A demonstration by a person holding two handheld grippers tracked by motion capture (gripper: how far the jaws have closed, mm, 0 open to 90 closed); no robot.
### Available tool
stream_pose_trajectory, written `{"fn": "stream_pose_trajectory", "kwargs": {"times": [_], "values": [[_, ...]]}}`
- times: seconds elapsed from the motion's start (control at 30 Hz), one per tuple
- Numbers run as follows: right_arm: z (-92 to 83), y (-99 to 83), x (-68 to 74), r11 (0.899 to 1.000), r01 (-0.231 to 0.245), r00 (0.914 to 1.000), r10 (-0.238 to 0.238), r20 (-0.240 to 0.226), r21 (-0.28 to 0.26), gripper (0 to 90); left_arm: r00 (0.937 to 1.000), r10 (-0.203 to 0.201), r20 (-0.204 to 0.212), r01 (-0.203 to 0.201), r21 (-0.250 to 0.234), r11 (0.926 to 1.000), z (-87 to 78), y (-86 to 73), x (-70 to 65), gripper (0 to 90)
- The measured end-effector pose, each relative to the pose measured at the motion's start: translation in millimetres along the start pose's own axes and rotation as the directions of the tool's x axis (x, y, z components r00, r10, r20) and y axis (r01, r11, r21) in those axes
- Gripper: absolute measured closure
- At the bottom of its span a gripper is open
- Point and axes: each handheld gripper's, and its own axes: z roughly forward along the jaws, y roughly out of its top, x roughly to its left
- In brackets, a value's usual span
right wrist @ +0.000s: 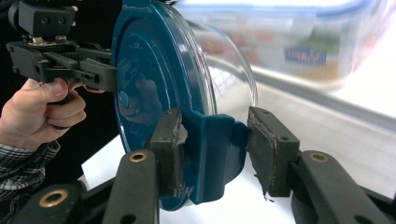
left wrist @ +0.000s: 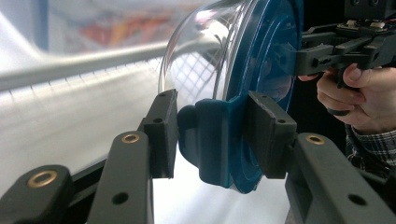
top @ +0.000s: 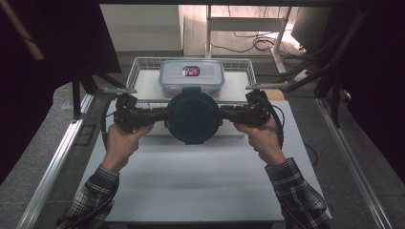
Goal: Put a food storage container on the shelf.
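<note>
A round clear glass container with a dark blue lid (top: pixel 193 116) is held between my two grippers over the far part of the white table (top: pixel 191 181). It appears lifted off the surface. The left gripper (top: pixel 165 114) is shut on the lid's blue side latch (left wrist: pixel 212 140), one pad on each face. From the opposite side, the right gripper (top: pixel 223 113) is shut on the other latch (right wrist: pixel 215 154). In each gripper view the container stands on edge, with the glass bowl (left wrist: pixel 201 56) on one side and the lid (right wrist: pixel 140 88) on the other.
Just behind the round container, a wire basket (top: pixel 138 67) holds a rectangular clear box with a blue-rimmed lid (top: pixel 191 76), also seen blurred as the box (right wrist: pixel 299 42). Metal rails (top: pixel 62 148) run along both table sides. Dark curtains flank the table.
</note>
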Motion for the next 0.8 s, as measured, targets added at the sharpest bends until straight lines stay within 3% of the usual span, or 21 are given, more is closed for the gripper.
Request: {"fn": "stream_pose_trajectory", "kwargs": {"times": [0.47,0.8], "values": [[-11.5,54.8,6.7,0.998,0.043,0.9991,-0.042,0.002,-0.049,57.0,0.999,0.044,-0.009,-0.045,-0.047,0.9979,-15.9,59.3,-7.4,56.3],[-8.9,93.5,-0.8,0.996,0.054,0.9985,-0.054,0.014,-0.072,56.9,0.9985,0.054,-0.005,-0.054,-0.07,0.9961,-15.0,97.0,6.2,56.3]]}}
